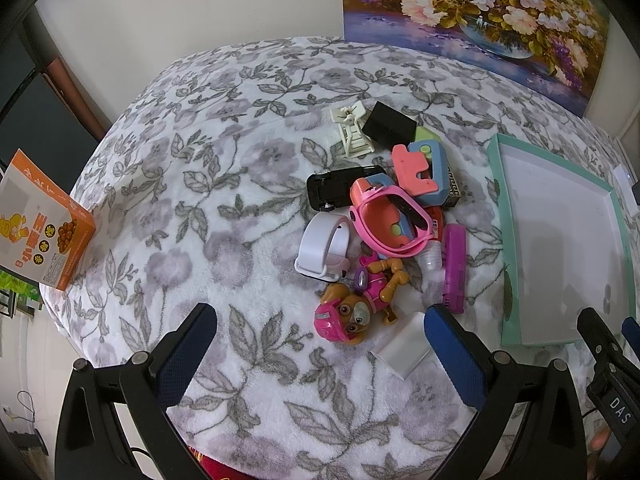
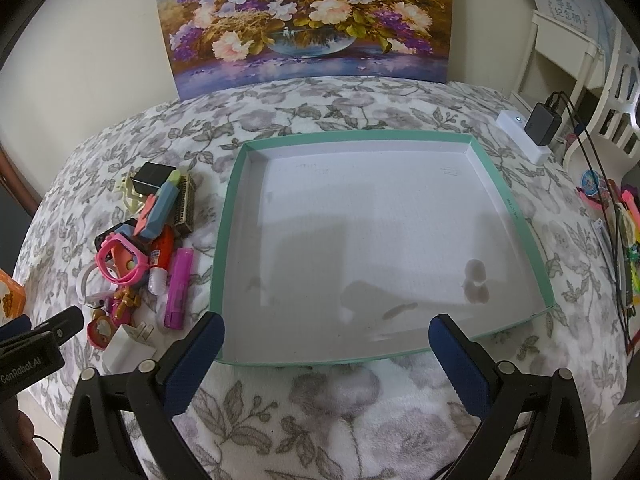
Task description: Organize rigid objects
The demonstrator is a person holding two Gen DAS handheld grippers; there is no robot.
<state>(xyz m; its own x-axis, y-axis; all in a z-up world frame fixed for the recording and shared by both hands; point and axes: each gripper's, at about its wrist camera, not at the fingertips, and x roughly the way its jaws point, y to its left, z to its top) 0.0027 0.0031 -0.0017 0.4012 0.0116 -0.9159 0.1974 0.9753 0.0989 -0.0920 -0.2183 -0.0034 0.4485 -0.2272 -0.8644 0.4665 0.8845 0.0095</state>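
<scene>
Nearest my left lens, the left gripper stood with its jaws spread wide, holding nothing, blue pads hovering over the floral blanket. One white plug adapter lay just beside the right-hand pad; whether they touched, I could not tell. Beyond it I counted one toy pup figure in a pink helmet, one white wristband, one pink watch strap, one purple stick, one black toy car chassis, one black block, one cream plastic stand, and one coral-and-blue block piece, all heaped together in a single pile. One orange carton sat well apart at the blanket's left edge.

On my right view, the right gripper was likewise wide open and empty, its tips over the near rim of one teal-edged tray. Nothing lay in the tray. The pile sat just beside the tray's left wall. One flower painting leaned against the wall behind.
</scene>
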